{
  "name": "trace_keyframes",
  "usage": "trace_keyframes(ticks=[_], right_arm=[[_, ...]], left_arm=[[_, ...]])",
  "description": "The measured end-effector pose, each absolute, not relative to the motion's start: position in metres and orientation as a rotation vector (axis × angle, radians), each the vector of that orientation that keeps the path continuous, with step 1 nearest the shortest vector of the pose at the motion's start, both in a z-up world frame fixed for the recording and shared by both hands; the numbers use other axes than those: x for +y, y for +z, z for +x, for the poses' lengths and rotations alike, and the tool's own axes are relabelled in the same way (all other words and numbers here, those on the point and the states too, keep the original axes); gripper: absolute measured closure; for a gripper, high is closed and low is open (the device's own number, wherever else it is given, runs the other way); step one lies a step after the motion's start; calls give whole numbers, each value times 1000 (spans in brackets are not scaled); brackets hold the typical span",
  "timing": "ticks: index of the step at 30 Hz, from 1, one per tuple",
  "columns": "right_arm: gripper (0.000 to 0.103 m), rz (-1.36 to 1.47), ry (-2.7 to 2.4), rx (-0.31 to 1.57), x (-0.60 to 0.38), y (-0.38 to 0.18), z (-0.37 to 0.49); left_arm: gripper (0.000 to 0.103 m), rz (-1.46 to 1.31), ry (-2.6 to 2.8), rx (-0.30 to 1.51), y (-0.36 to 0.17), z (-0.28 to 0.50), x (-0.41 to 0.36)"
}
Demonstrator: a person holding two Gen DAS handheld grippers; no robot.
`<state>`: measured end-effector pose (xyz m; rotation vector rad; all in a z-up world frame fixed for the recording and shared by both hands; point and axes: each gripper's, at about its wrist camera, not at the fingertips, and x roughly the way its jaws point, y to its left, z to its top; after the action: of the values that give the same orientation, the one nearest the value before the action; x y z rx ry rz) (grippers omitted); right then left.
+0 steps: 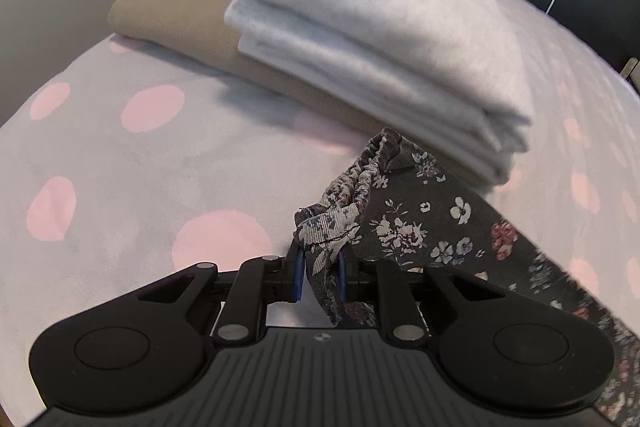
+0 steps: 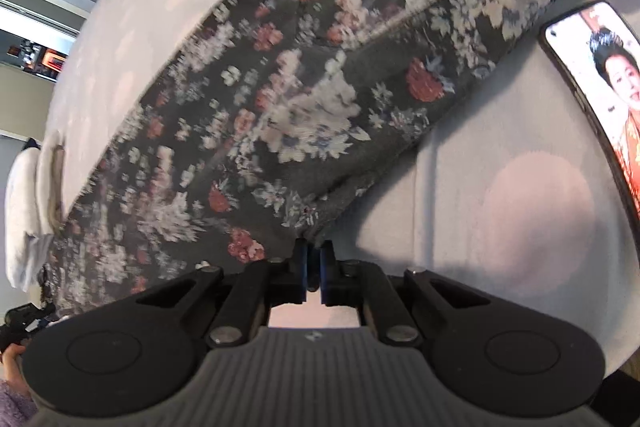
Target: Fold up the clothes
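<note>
A dark floral garment (image 1: 420, 219) with an elastic waistband lies on a grey bed cover with pink dots (image 1: 120, 167). My left gripper (image 1: 320, 263) is shut on the gathered waistband corner, with cloth pinched between its blue pads. In the right wrist view the same floral garment (image 2: 300, 87) stretches away across the bed cover (image 2: 520, 207). My right gripper (image 2: 314, 255) has its jaws nearly together, and the garment's near edge runs into the fingertips.
A folded light grey and white stack (image 1: 380, 27) rests on a folded beige garment (image 1: 180, 11) just beyond the waistband. A phone (image 2: 600, 87) with a lit screen lies on the bed to the right. A hand (image 2: 12, 359) shows at the lower left.
</note>
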<state>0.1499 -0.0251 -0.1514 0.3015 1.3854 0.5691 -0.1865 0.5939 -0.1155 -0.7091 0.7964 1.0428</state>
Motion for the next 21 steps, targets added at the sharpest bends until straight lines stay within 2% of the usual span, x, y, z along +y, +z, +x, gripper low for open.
trace_keyframes(ticks=[12,17,21], right_arm=[[98,315,705,1388,-30,-99,152],[98,278,752,1425,-25,-104,141],[97,228,731,1442,-23,-127,141]], left_arm=[[90,-696,1071,763,-52,-256,583],[90,-766,1111,760,-68,-301,587],[90,-759,1077,777,-81,-304,587]])
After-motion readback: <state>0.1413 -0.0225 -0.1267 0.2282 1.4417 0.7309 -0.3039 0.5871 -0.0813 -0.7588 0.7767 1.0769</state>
